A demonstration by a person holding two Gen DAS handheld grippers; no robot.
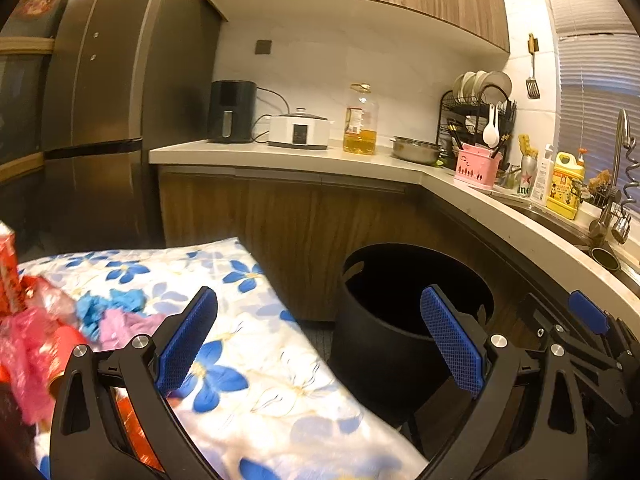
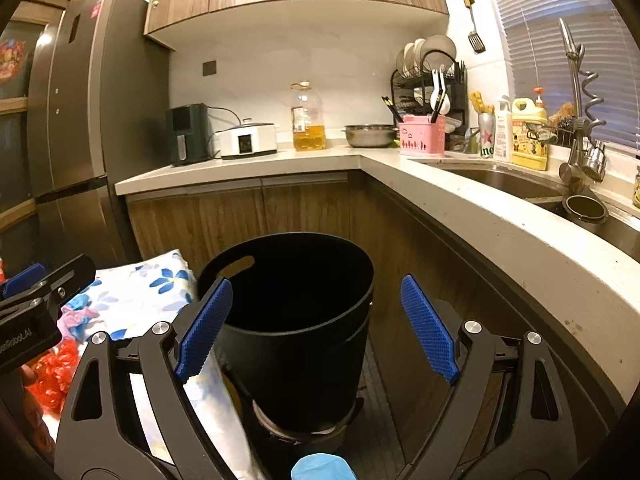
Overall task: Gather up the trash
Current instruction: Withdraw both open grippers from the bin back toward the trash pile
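Each gripper, the left gripper [image 1: 320, 336] and the right gripper [image 2: 316, 328], is a matte black forked frame with triangular cut-outs, round silver screws at the pivots, and long blue fingers [image 2: 428, 328] with a fine honeycomb texture; faint white lettering at the left edge marks one body.

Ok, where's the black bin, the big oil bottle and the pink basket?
black bin [image 2: 296, 344], right wrist view, front wall.
oil bottle [image 2: 307, 120], right wrist view, middle of body.
pink basket [image 2: 422, 138], right wrist view, front side.

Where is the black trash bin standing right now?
The black trash bin stands on the floor against the wooden cabinets under the counter corner, just right of the floral-covered table; in both views it sits straight ahead.
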